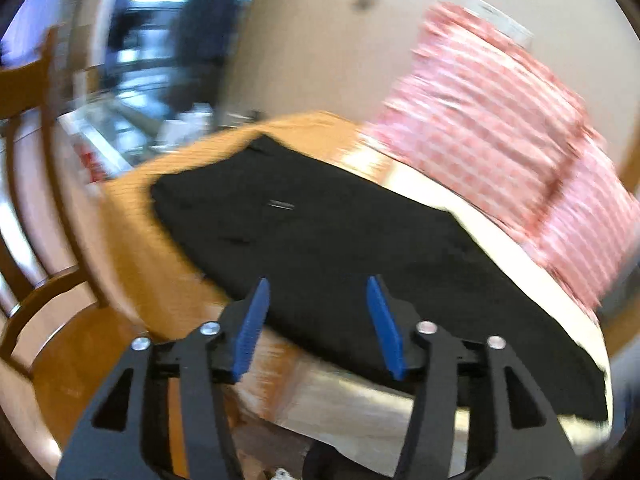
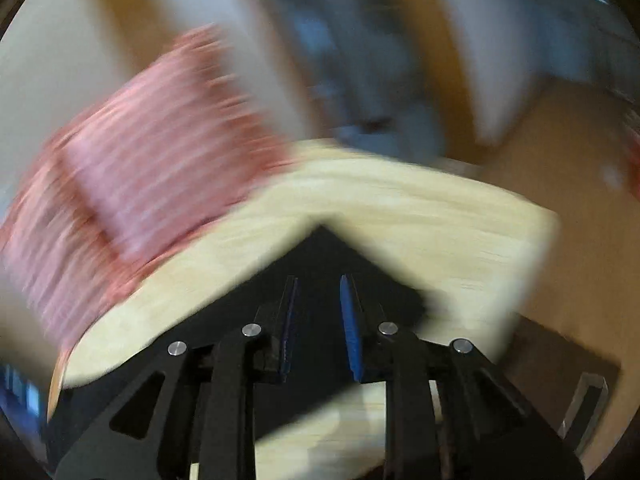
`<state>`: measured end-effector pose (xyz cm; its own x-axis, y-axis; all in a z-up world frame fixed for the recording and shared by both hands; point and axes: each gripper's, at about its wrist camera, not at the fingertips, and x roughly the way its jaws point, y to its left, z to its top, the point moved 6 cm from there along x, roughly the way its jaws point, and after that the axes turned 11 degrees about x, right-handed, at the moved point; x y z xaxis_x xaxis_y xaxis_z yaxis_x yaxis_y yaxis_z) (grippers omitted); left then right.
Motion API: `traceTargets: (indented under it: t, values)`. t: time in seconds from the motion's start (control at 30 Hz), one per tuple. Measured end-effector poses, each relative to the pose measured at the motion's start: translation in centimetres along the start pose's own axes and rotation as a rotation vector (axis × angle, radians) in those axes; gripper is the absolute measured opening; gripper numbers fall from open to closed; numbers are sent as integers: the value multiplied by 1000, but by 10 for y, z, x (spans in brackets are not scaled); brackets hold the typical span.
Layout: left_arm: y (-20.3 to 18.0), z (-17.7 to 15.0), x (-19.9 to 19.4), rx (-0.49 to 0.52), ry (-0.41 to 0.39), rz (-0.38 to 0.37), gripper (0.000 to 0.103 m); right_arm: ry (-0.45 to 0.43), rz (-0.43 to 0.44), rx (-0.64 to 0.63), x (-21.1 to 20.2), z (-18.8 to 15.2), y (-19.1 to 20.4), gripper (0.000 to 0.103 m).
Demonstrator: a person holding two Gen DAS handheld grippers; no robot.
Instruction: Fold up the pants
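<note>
Jaws first: left gripper (image 1: pixel 318 320) spread wide, holding nothing, poised above the near edge of the pants (image 1: pixel 320 248). Right gripper (image 2: pixel 318 320) set narrower but parted, nothing visibly pinched; a pointed corner of black cloth lies just ahead of and beneath it.

Table (image 2: pixel 440 216), pale wood, carries everything. Pants lie flat across it as a long black slab, running from far left to near right in the left wrist view. Red-checked fabric (image 1: pixel 500 140) piled on the far right side, close beside the pants; contact unclear. Wooden chair (image 1: pixel 36 208) stands at left, off the table. Both views are motion-blurred.

Judgement: a fold is pending. Take both layers at the edge, lift evenly with both hands, and keep clear of the checked pile.
</note>
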<state>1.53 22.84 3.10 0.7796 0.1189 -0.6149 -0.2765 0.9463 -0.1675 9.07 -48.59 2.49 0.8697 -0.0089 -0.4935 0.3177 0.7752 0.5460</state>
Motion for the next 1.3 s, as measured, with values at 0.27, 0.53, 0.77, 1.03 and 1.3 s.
traceTargets:
  t: [0.27,0.53,0.77,1.03,1.3]
  values:
    - [-84,-34,47,260,110,-136,72,260,515,-645,62,-113,280,52]
    - [-90,-44,55,264,62,-177,91,527,640,-1002,136,-247,413,31]
    - [-96,-48,53,289,42,-207,101,625,587,-1156,177,-292,420,31]
    - [-97,-47,54,279,33,-228,101,705,601,-1136,185,-298,413,11]
    - [-95,-45,55,251,37,-242,101,506,529,-1179,186,-289,422,2]
